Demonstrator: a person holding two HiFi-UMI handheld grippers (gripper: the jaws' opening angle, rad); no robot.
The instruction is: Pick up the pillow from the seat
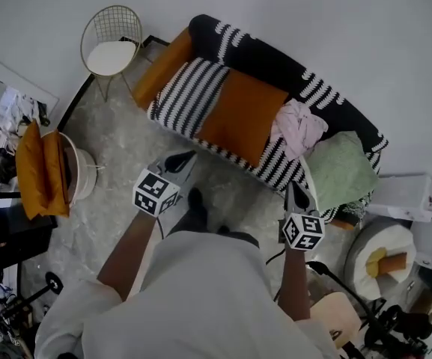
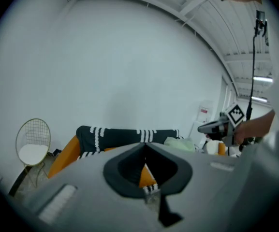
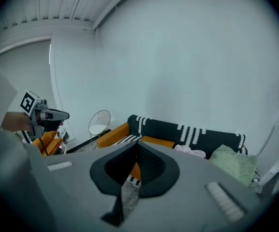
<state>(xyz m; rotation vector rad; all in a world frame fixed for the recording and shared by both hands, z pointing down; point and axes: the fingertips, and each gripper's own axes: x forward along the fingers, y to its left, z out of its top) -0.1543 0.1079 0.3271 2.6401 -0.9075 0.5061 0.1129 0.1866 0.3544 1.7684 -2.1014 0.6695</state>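
White walls close in a room with a grey marbled floor (image 1: 118, 152), where a black-and-white patterned sofa (image 1: 275, 58) stands against the far wall. The left gripper (image 1: 187, 157) has its jaws pressed together with nothing between them. It is held out over the floor just short of the sofa's front edge, aimed at the striped left part of the seat. The right gripper (image 1: 297, 190) is likewise closed and empty, near the front edge of the sofa's right half.

The orange pillow (image 1: 242, 114) lies flat on the middle of the seat and reaches back to the backrest. It sits beyond both sets of tips, to the right of the left gripper's line and to the left of the right gripper's, and neither touches it. In each gripper view a strip of orange shows straight past the closed tips.

Just right of that pillow is a crumpled pink cloth (image 1: 299, 124), then a green pillow (image 1: 341, 172) at the seat's right end, close to the right gripper. An orange bolster (image 1: 162, 67) lies along the sofa's left end. Further left stands a wire chair (image 1: 111, 45) with a white seat pad.
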